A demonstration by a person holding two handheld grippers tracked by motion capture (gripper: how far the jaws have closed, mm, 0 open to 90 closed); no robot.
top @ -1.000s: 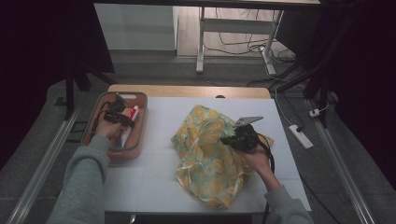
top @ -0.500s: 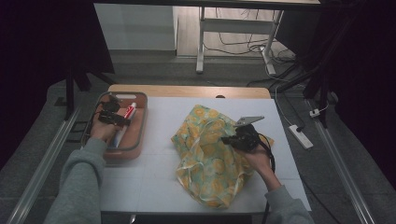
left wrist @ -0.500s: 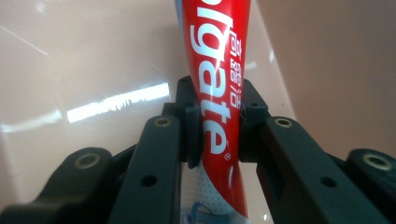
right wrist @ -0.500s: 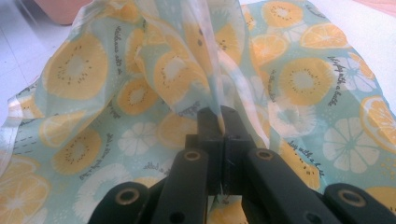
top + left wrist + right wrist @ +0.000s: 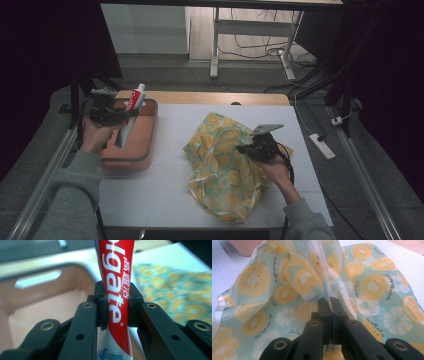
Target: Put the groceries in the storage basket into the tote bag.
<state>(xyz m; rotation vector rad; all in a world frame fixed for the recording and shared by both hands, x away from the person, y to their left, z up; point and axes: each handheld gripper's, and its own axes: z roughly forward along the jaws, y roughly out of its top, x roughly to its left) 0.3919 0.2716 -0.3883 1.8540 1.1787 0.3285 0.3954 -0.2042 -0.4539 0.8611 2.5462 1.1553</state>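
Observation:
A red and white toothpaste tube [image 5: 131, 107] [image 5: 115, 287] is held up over the orange tray [image 5: 145, 150], clamped in my left gripper [image 5: 120, 116] [image 5: 115, 307] at its middle, cap end pointing up and away. A green bag printed with yellow fruit slices [image 5: 225, 170] [image 5: 274, 295] lies on the white table [image 5: 160, 195]. At the bag's right side my right gripper [image 5: 246, 148] [image 5: 329, 305] is shut on a raised fold of its thin fabric, lifting that edge.
The tray [image 5: 37, 300] sits at the table's left edge and its inside looks bare. A wooden strip [image 5: 200, 97] runs along the table's far edge. A power strip [image 5: 321, 146] lies on the floor at right. Metal rails [image 5: 45, 185] flank the table.
My left gripper has risen out of the tray with the toothpaste tube and moved toward the tray's far left. The right gripper keeps its hold on the bag, hardly moving.

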